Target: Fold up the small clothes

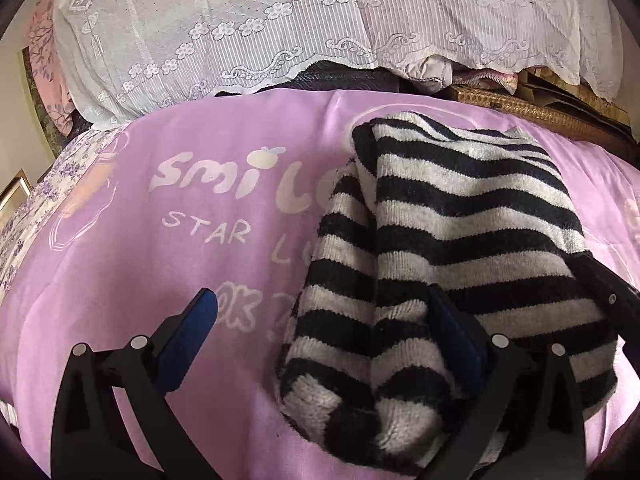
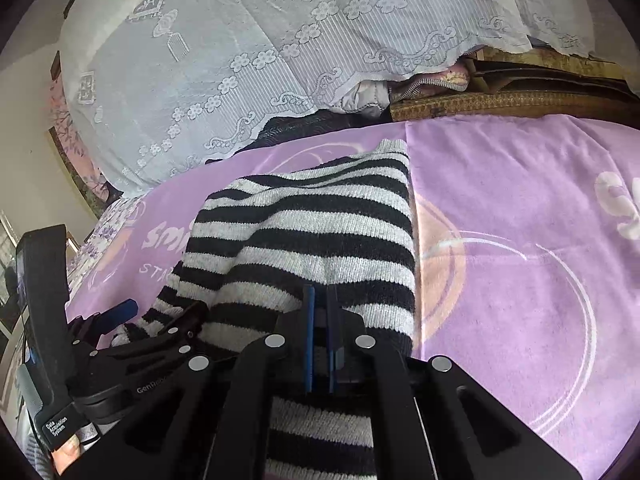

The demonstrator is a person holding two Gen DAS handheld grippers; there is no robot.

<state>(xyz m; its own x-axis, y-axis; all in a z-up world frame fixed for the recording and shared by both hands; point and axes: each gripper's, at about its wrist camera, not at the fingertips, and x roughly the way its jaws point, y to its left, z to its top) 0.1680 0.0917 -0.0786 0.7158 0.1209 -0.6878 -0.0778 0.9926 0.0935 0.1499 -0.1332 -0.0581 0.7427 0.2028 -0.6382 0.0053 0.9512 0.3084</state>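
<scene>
A black-and-white striped sweater (image 1: 452, 240) lies on a purple blanket (image 1: 180, 264) with the pale words "smile" and "STAR" printed on it. In the left wrist view the sweater is on the right part of the blanket, partly folded, with one sleeve or folded edge hanging along its left side.

The left gripper (image 1: 320, 332) is released, with its jaws wide apart. Its left blue pad (image 1: 188, 340) stands over the bare blanket, apart from the knit. Its right pad is at the near fold of the sweater, and the knit partly covers it. The near end of the sweater lies between the two fingers.

The right gripper (image 2: 320, 320) is clenched. Its two blue pads (image 2: 309, 336) are almost together, and the near edge of the sweater lies right at them; striped knit shows both in front of the fingers and under them. It appears to pinch this edge.

In the right wrist view the left gripper is just beside, at the left edge of the sweater. Behind the blanket hangs a white lace cloth (image 2: 248, 40).
</scene>
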